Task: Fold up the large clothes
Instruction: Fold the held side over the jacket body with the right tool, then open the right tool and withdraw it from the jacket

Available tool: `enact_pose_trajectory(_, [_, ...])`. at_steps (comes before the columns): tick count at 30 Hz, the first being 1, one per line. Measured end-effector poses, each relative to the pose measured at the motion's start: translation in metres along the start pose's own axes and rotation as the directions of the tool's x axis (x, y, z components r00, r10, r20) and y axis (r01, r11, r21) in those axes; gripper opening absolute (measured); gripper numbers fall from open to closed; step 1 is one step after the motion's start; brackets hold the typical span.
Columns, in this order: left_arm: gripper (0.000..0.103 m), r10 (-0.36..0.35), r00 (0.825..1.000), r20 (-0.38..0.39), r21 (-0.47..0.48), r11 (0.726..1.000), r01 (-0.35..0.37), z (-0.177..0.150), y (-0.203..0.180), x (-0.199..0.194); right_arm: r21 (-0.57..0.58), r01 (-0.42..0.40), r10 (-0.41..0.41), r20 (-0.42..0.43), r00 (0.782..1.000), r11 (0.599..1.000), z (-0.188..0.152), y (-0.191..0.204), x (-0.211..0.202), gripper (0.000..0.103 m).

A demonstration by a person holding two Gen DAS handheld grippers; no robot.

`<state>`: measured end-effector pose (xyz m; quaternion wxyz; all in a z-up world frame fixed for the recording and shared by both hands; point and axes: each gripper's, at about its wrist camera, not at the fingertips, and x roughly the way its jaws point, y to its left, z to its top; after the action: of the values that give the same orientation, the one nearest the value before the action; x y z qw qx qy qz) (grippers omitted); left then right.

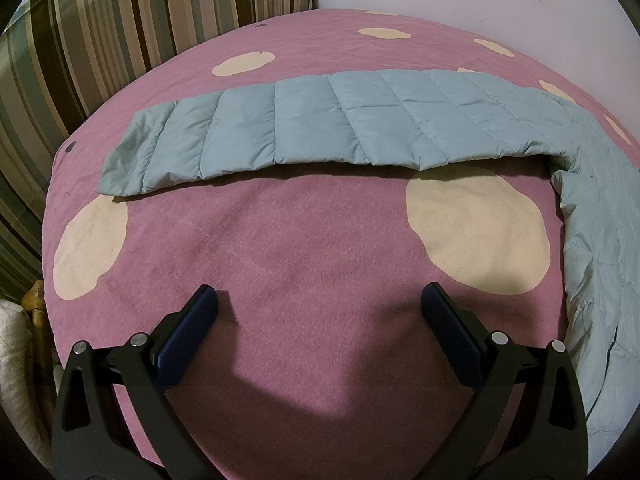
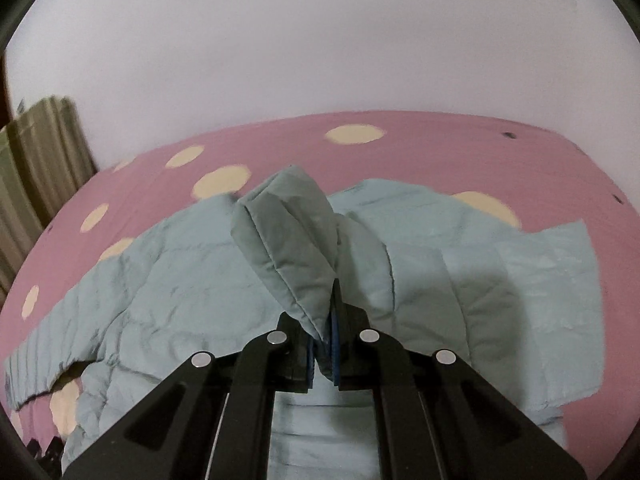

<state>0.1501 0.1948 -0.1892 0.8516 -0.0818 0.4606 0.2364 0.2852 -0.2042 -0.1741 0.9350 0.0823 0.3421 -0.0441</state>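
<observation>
A pale teal quilted jacket (image 2: 168, 280) lies spread on a pink bedspread with cream spots (image 1: 304, 240). One sleeve (image 1: 304, 128) stretches flat across the bedspread in the left wrist view, its cuff end toward the striped curtain (image 1: 100, 32); the jacket body runs down the right edge of that view. The other sleeve (image 2: 288, 240) is raised off the body, its end pinched upright and folded on itself.

Containers: none in view.

The right gripper (image 2: 324, 344) is clamped on the raised sleeve, blue pads pressing the fabric from both sides, pointing downward over the jacket body toward the pale wall (image 2: 320, 40).

The left gripper (image 1: 320, 304) hovers over bare bedspread, jaws wide apart with nothing between them, angled steeply down, well short of the flat sleeve. Its shadow falls on the cover beneath.
</observation>
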Motion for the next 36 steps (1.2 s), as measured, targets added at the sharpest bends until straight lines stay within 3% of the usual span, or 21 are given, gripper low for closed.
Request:
enact_pose_trajectory(8, [0.101, -0.002, 1.000, 0.000, -0.001, 1.000, 0.002, 0.000, 0.001, 0.001, -0.130, -0.071, 0.062, -0.077, 0.995, 0.989, -0.015, 0.085, 0.038, 0.006])
enact_pose_trajectory(17, [0.101, -0.001, 1.000, 0.000, -0.001, 1.000, 0.001, 0.000, 0.001, 0.000, -0.219, -0.115, 0.074, -0.187, 0.980, 0.969, -0.033, 0.125, 0.068, 0.006])
enact_pose_trajectory(21, [0.101, -0.002, 1.000, 0.000, -0.001, 1.000, 0.002, 0.000, 0.001, 0.001, -0.251, -0.133, 0.078, -0.217, 0.973, 0.959, -0.039, 0.133, 0.073, 0.012])
enact_pose_trajectory(22, [0.101, -0.001, 1.000, 0.000, -0.001, 1.000, 0.001, 0.000, 0.001, 0.000, -0.258, -0.140, 0.085, -0.216, 0.973, 0.956, -0.039, 0.134, 0.070, 0.015])
enact_pose_trajectory(25, [0.101, -0.001, 1.000, 0.000, 0.000, 1.000, 0.001, 0.000, 0.001, 0.000, -0.249, -0.208, 0.151, -0.230, 0.961, 0.946, -0.039, 0.135, 0.057, 0.044])
enact_pose_trajectory(27, [0.101, -0.001, 1.000, 0.000, -0.001, 1.000, 0.001, 0.000, 0.002, 0.001, -0.240, -0.266, 0.207, -0.245, 0.947, 0.934, -0.039, 0.134, 0.045, 0.050])
enact_pose_trajectory(29, [0.101, -0.002, 1.000, 0.000, -0.001, 1.000, 0.002, 0.000, 0.001, 0.001, -0.238, -0.318, 0.262, -0.241, 0.935, 0.918, -0.038, 0.129, 0.025, 0.050])
enact_pose_trajectory(31, [0.101, 0.000, 1.000, -0.001, 0.000, 1.000, 0.000, 0.000, 0.001, 0.000, -0.250, -0.313, 0.265, -0.210, 0.941, 0.916, -0.035, 0.118, 0.004, 0.050])
enact_pose_trajectory(33, [0.101, 0.000, 1.000, 0.000, 0.000, 1.000, 0.000, 0.000, 0.001, 0.001, -0.256, -0.272, 0.237, -0.159, 0.958, 0.928, -0.028, 0.095, -0.016, 0.048])
enact_pose_trajectory(36, [0.101, 0.001, 1.000, 0.000, 0.000, 1.000, -0.001, -0.001, 0.001, 0.000, -0.215, -0.172, 0.151, -0.108, 0.983, 0.962, -0.014, 0.049, -0.028, 0.038])
